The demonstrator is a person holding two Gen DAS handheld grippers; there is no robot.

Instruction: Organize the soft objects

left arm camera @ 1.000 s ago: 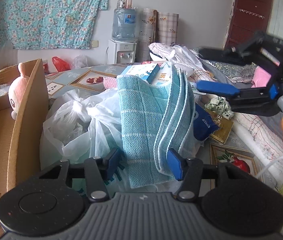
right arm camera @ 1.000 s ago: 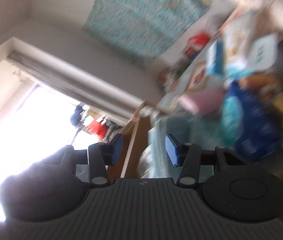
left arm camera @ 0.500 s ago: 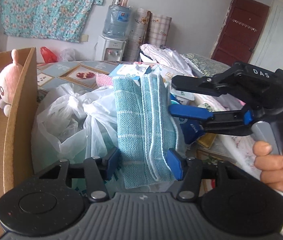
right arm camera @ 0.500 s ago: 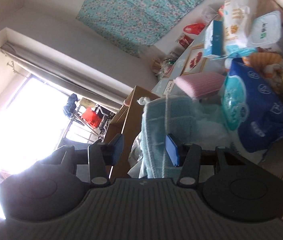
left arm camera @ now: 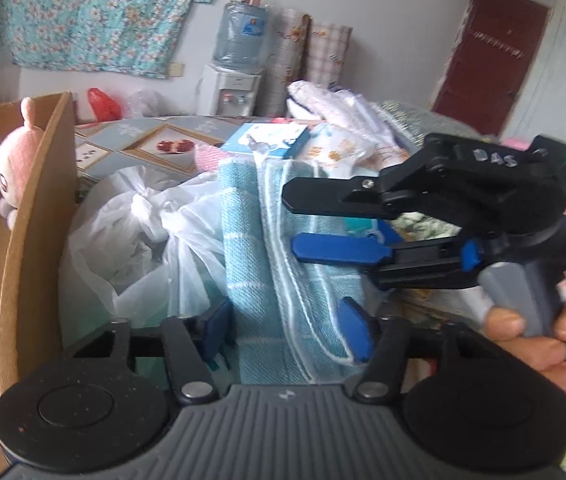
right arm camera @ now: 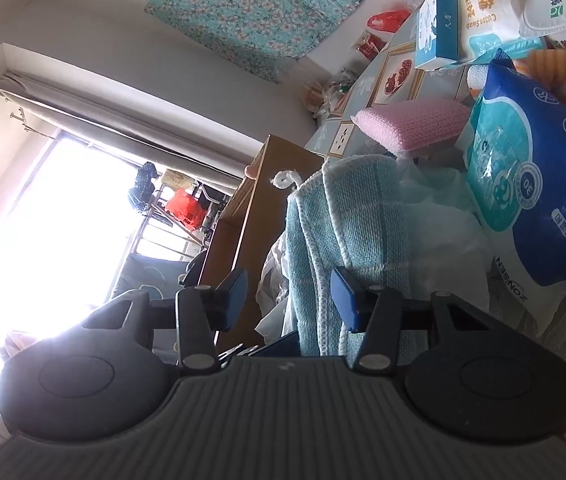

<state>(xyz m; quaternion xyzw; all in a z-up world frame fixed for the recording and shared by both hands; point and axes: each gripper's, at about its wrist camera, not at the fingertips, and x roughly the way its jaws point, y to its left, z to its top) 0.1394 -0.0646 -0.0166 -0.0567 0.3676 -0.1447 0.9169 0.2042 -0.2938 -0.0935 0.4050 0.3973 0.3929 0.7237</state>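
Cardboard box (left arm camera: 31, 216) at left, pink plush toy (left arm camera: 11, 172) inside. White plastic bag (left arm camera: 139, 248) beside it on the worktop (left arm camera: 135, 140). Folded teal towel (left arm camera: 279, 280) stands between the left hand-held gripper (left arm camera: 289, 330) pads; jaws closing, towel clamped. Right hand-held gripper (left arm camera: 315, 224) parted, reaching at the towel's upper edge.

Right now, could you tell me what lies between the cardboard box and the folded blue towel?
A crumpled white plastic bag fills the stretch between the cardboard box and the blue towel, shown best in the left wrist view.
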